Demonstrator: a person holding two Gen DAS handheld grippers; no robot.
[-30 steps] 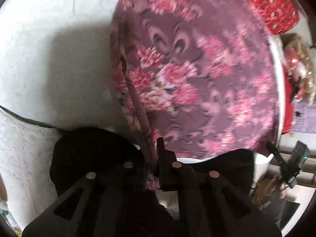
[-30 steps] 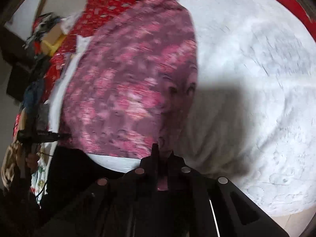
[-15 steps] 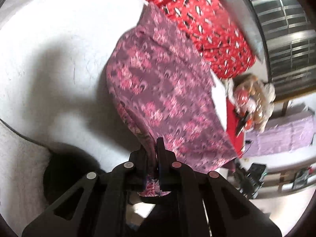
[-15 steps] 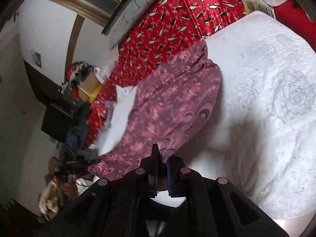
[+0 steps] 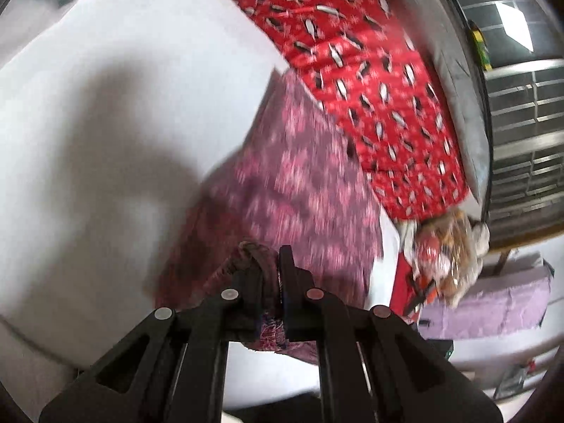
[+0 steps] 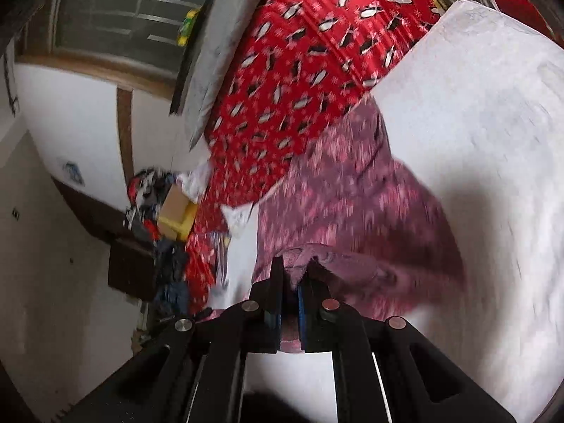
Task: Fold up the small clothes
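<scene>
A purple garment with pink flowers [image 5: 299, 183] lies on a white quilted bed [image 5: 105, 123], blurred by motion. My left gripper [image 5: 269, 264] is shut on its near edge, and the cloth bunches between the fingers. In the right wrist view the same garment [image 6: 370, 204] stretches away over the white bed [image 6: 493, 123]. My right gripper [image 6: 294, 271] is shut on another part of the near edge. Both held edges are lifted and curl over the part that lies flat.
A red penguin-print blanket [image 5: 370, 70] lies beyond the garment, also in the right wrist view [image 6: 299, 70]. A window with bars [image 5: 521, 123] is behind it. A heap of toys [image 5: 447, 246] and a lilac box [image 5: 493, 306] stand beside the bed. Clutter with a yellow box [image 6: 176, 211] is at left.
Both grippers have lifted and carried the held near edge forward over the garment. The cloth now looks shorter and doubles up near the fingers. More of the room shows.
</scene>
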